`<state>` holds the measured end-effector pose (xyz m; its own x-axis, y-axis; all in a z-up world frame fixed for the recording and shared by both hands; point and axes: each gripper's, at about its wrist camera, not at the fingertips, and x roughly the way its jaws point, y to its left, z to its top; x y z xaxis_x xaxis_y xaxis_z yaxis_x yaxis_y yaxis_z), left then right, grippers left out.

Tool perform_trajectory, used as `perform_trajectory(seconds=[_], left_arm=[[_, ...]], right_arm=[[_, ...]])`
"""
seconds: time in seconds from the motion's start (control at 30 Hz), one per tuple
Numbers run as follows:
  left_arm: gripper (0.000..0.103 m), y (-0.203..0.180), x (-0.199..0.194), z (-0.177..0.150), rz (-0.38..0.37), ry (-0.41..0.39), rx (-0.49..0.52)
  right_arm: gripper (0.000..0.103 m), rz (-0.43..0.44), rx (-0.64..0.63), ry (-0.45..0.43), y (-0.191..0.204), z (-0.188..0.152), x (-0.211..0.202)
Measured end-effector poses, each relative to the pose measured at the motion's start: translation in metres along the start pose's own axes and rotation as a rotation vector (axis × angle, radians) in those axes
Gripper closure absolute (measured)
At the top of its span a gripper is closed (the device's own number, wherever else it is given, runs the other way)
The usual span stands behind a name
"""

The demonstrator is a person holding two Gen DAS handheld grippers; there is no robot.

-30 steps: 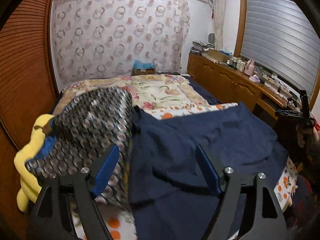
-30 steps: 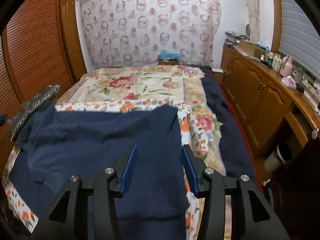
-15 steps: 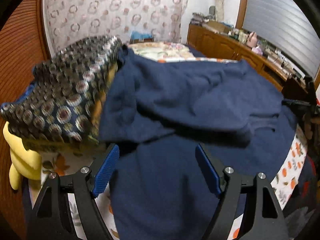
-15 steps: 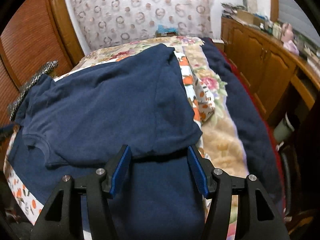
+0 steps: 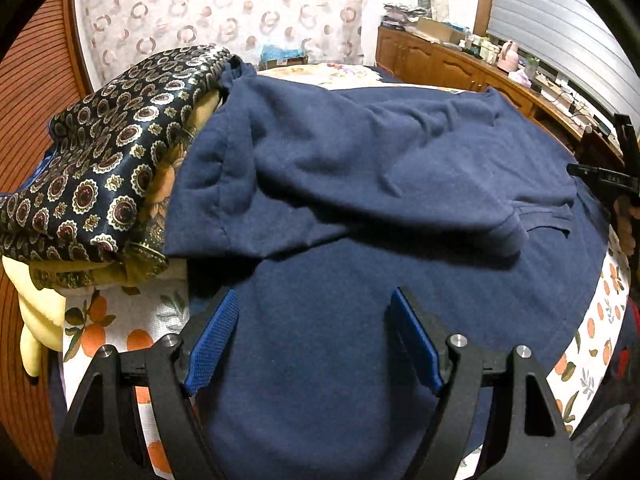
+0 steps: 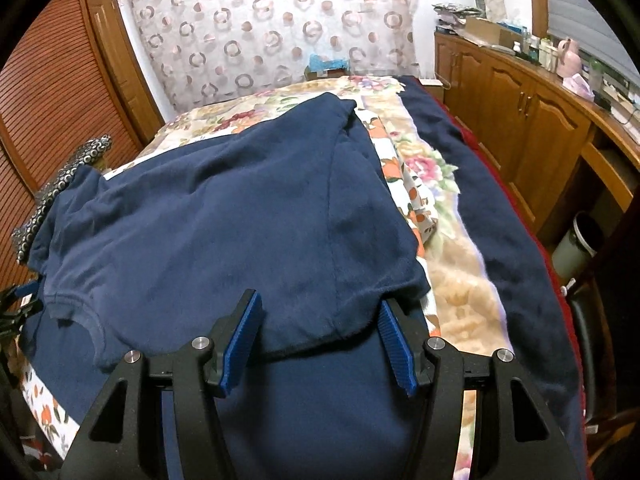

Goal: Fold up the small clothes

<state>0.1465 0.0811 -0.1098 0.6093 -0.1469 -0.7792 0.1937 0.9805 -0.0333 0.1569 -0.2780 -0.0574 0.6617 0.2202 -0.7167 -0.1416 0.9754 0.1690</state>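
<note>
Navy shirt (image 6: 224, 216) spread on bed (image 6: 460, 288), top half folded down over lower half, folded edge lying across middle. Left claw (image 5: 312, 332) wide apart above shirt's lower part, nothing between pads. Right claw (image 6: 320, 340) partly apart over folded hem (pads (image 6: 240, 344) flank cloth, no pinch seen). Patterned fabric (image 5: 104, 168) heaped on yellow pillow (image 5: 36, 320), touching shirt's left sleeve. Wooden cabinets (image 6: 520, 120) along right wall.

1 navy shirt (image 5: 360, 184), 1 patterned cloth (image 5: 112, 152), 2 hand-held grippers (image 5: 312, 320).
</note>
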Motion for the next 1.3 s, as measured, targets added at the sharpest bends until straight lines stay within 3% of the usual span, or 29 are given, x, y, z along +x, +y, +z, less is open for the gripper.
perform_trajectory(seconds=[0.43,0.53,0.83,0.97,1.07,1.13,1.3], left_arm=[[0.012,0.0,0.007,0.001,0.03,-0.001,-0.004],[0.0,0.002,0.011,0.001,0.043,0.015,-0.015],[0.001,0.003,0.009,0.0,0.036,0.021,-0.008],[0.025,0.008,-0.007,-0.003,-0.017,-0.043,-0.056],[0.042,0.019,-0.024,-0.002,-0.024,-0.101,-0.118],[0.044,0.026,-0.033,0.001,-0.003,-0.133,-0.139],[0.06,0.041,-0.04,0.012,0.051,-0.169,-0.164]], right_arm=[[0.042,-0.03,-0.033,-0.031,0.006,-0.011,0.005],[0.042,-0.041,-0.045,-0.027,0.006,-0.01,0.005],[0.039,-0.068,-0.078,-0.018,0.014,-0.009,0.006],[0.037,-0.11,-0.117,-0.009,0.022,-0.008,0.011],[0.036,-0.095,-0.101,-0.009,0.021,-0.007,0.012],[0.036,-0.1,-0.105,-0.01,0.022,-0.007,0.012],[0.036,-0.102,-0.106,-0.01,0.022,-0.007,0.013]])
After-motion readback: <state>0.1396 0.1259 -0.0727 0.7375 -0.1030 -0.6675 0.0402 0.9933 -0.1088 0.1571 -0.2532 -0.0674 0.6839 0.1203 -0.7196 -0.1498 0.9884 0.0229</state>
